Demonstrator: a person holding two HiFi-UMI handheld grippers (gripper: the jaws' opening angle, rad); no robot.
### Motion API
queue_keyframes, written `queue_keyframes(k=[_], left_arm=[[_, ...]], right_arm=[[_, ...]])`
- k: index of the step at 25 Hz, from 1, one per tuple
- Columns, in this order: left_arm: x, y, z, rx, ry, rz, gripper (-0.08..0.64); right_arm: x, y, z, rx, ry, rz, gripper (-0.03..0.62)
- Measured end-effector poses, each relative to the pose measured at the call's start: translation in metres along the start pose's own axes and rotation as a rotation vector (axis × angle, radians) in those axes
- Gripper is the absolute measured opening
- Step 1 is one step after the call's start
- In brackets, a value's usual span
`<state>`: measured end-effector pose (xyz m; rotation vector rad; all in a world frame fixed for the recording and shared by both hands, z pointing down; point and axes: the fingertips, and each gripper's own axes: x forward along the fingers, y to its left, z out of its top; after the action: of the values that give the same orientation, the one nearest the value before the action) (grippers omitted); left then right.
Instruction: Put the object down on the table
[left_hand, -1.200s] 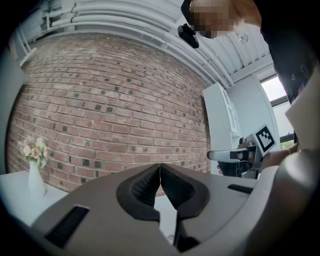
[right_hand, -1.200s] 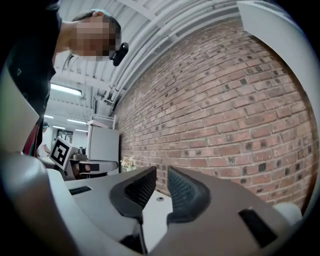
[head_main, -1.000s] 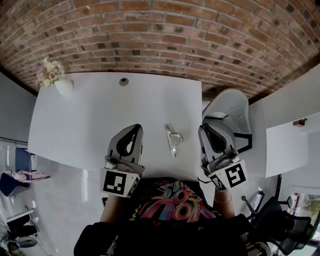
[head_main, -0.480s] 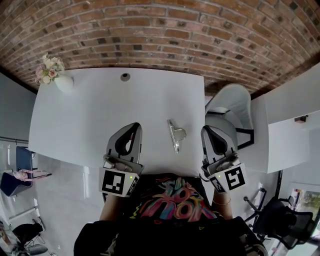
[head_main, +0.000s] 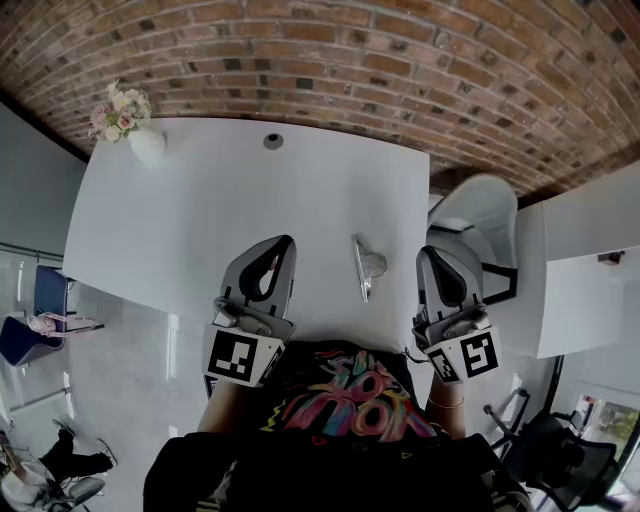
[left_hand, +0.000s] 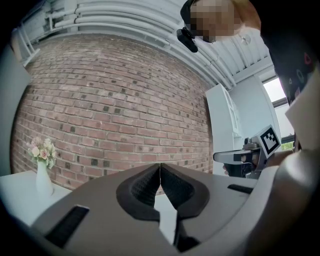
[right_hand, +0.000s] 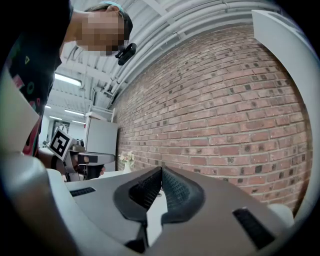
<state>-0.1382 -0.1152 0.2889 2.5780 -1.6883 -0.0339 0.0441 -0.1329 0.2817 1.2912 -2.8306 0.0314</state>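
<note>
Where the person's shirt and both tools cover it, the white bench's (head_main: 180, 230) near edge is hidden. Open room lies to the left and far side, up to a flower vase (head_main: 146, 145) at the far left corner. The left tool (head_main: 283, 245) and the right tool (head_main: 432, 256), at the bench's right edge, are both clenched on nothing. Between them, apart from each, the small shiny metal object (head_main: 365, 268) lies on the bench, its shape hard to make out.

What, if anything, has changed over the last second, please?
The right gripper closed its jaws on nothing. The left gripper stayed shut, and the metal object stayed lying untouched on the table between the two grippers.
</note>
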Motion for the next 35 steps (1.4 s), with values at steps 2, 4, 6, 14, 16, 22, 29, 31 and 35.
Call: queue_keyframes(k=[2,4,6,14,16,22,29,31,35], left_arm=[[0.0,0.001,0.002,-0.003,-0.01,-0.003,0.025],[0.0,0.001,0.003,0.0,-0.014,-0.002,0.025],[-0.001,0.001,0.004,0.002,-0.025,0.0,0.025],[-0.004,0.0,0.003,0.005,-0.012,0.014,0.025],[-0.006,0.001,0.0,0.01,0.003,0.023,0.025],[-0.009,-0.001,0.0,0.025,0.003,0.027,0.025],[-0.014,-0.003,-0.002,0.004,0.007,-0.008,0.025],[-0.016,-0.003,-0.004,0.013,0.016,-0.005,0.025],[-0.017,-0.001,-0.004,0.034,0.022,-0.002,0.025]], right_arm=[[0.002,0.001,0.001,0.001,-0.002,0.001,0.017],[0.002,0.0,0.003,0.001,-0.007,-0.001,0.017],[0.001,-0.001,0.002,0.001,-0.009,-0.002,0.017],[-0.004,-0.002,0.002,0.004,-0.004,0.002,0.017],[-0.005,-0.001,0.0,0.004,0.002,0.006,0.017],[-0.008,-0.002,-0.002,0.011,0.006,0.019,0.017],[-0.012,0.001,-0.004,0.01,0.012,0.031,0.017],[-0.014,0.001,-0.006,0.012,0.019,0.031,0.017],[-0.019,-0.001,-0.009,0.016,0.024,0.022,0.017]])
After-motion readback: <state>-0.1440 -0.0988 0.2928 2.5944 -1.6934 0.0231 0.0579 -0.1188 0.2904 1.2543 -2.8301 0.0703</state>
